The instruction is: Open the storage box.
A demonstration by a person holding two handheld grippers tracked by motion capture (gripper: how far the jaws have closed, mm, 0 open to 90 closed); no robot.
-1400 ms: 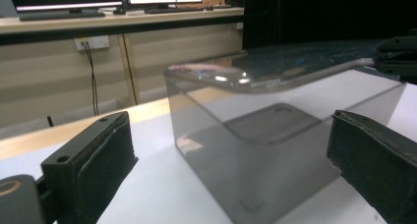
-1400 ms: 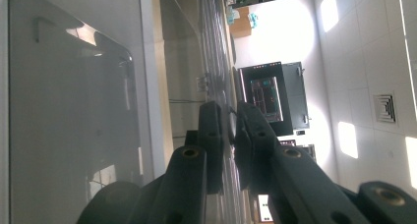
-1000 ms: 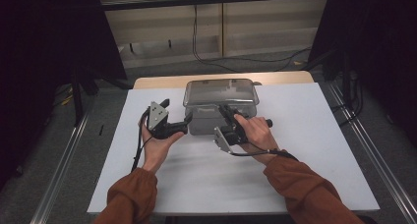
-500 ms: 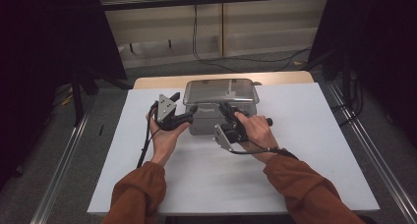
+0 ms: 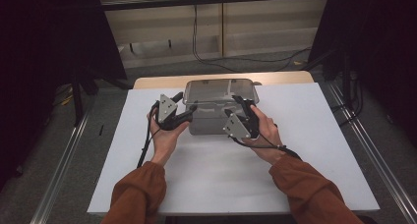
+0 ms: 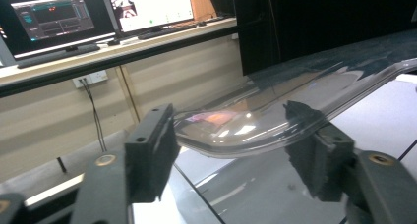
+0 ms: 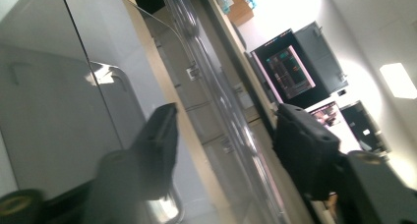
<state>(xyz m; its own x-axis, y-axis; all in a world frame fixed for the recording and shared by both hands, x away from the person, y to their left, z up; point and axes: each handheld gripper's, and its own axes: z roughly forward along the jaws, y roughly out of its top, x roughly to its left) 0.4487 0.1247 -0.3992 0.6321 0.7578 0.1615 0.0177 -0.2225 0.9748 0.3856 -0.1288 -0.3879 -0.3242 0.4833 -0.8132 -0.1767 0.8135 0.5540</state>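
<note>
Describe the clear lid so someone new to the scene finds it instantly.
Start at the white table; at its far middle sits a grey box. The lid is the glossy transparent sheet on top of the box, its rim between the left tongs and right tongs.

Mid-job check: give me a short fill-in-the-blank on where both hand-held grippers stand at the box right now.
1. The clear lid sits on a ____ box.
2. The box stands on a ____ table.
3. In its own view, the left hand-held gripper has its jaws open with the lid's ____ between them.
4. The right hand-held gripper is at the box's ____ end.

Missing words: grey; white; rim; right
</note>
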